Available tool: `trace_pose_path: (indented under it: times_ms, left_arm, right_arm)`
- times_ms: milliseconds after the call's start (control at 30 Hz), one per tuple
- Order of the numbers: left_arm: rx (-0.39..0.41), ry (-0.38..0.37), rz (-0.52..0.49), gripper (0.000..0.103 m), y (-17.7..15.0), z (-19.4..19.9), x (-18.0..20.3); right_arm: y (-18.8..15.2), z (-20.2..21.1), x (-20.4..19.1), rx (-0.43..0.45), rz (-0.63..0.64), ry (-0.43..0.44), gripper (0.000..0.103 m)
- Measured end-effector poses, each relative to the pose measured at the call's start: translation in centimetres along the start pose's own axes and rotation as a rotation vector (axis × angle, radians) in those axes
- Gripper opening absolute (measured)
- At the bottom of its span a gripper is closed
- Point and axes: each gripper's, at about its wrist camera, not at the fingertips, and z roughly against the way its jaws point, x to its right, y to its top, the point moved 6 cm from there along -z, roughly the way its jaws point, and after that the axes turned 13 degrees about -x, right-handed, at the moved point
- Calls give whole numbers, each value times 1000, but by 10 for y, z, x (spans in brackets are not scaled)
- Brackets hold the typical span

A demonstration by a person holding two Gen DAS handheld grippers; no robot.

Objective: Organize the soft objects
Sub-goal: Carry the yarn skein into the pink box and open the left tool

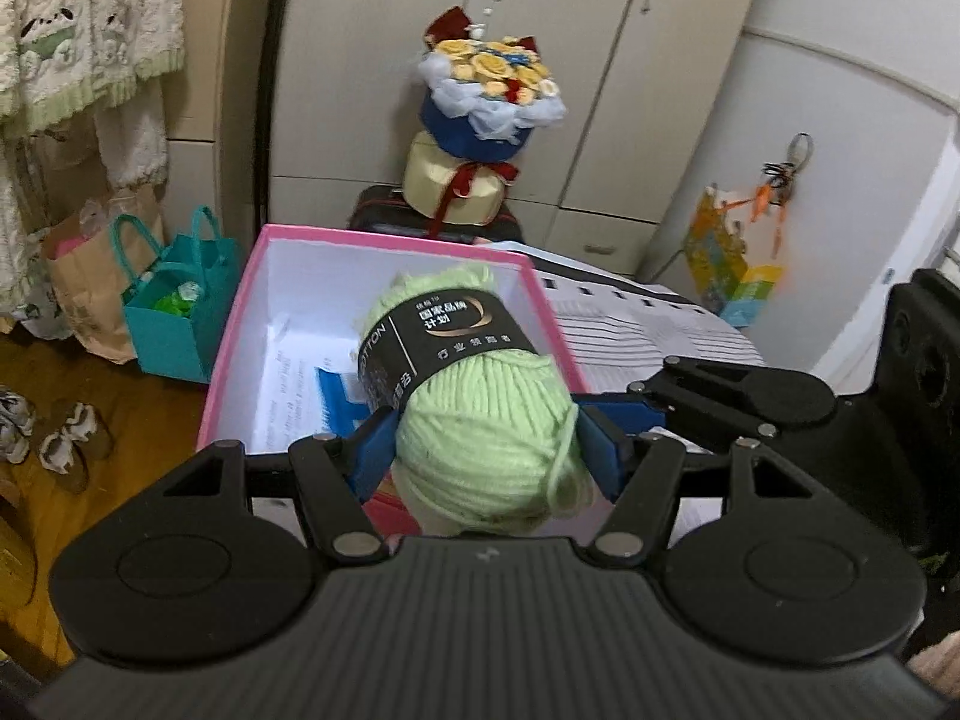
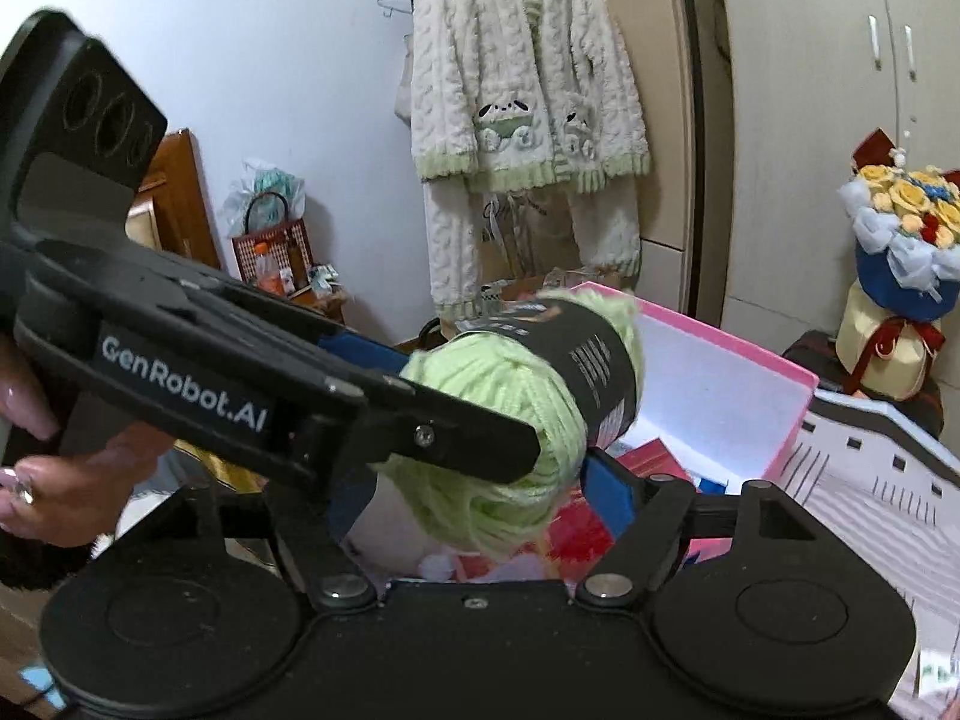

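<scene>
Left tool (image 1: 489, 441) grips a green yarn skein (image 1: 480, 396), its long axis pointing ahead toward the pink box (image 1: 240, 324) just beyond; right tool's (image 2: 480, 480) grip cannot be told

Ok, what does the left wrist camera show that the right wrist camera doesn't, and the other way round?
Only the left wrist view: a teal gift bag, shoes on the wooden floor, and hanging keys.
Only the right wrist view: a hand at the left edge and a red woven basket.
Both: the green yarn clamped between the blue pads of the left gripper, the open pink box behind it, the flower bouquet and the fluffy hanging cardigan.
</scene>
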Motion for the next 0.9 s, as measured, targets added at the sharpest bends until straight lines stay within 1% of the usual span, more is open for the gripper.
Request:
trace_pose_path:
  times_ms: [33,67,100,133,300,433,500,633,733,800,833,867,900]
  left_arm:
    - [-3,20,0,63,2,-3,-4]
    - [-9,36,3,62,3,-6,-7]
    - [-18,32,23,60,3,-8,-11]
    - [-27,27,35,60,3,-10,-13]
    - [-3,96,7,60,8,-13,-16]
    - [3,146,-12,60,15,-23,-23]
    - [-2,152,14,60,15,-29,-28]
    - [-6,161,17,60,13,-35,-32]
    - [3,169,19,60,13,-36,-35]
    - [16,181,21,60,14,-36,-37]
    - [35,203,23,61,15,-34,-38]
    - [66,245,25,64,15,-31,-39]
    - [93,311,28,65,14,-26,-39]
  right_arm:
    - [1,-6,0,-30,37,-6,57]
    - [1,-13,1,-71,55,-9,51]
    - [3,-16,2,-82,56,-9,47]
    - [4,-18,0,-80,69,-3,46]
    - [12,-26,-3,-57,116,-56,45]
    - [17,-41,-4,-73,158,-117,47]
    - [18,-48,-2,-88,168,-129,47]
    - [19,-56,1,-121,163,-120,47]
    - [23,-59,0,-124,157,-122,47]
    - [27,-63,0,-124,166,-142,52]
    - [27,-64,0,-122,164,-153,56]
    - [26,-63,0,-123,157,-160,58]
    - [24,-60,1,-125,143,-158,58]
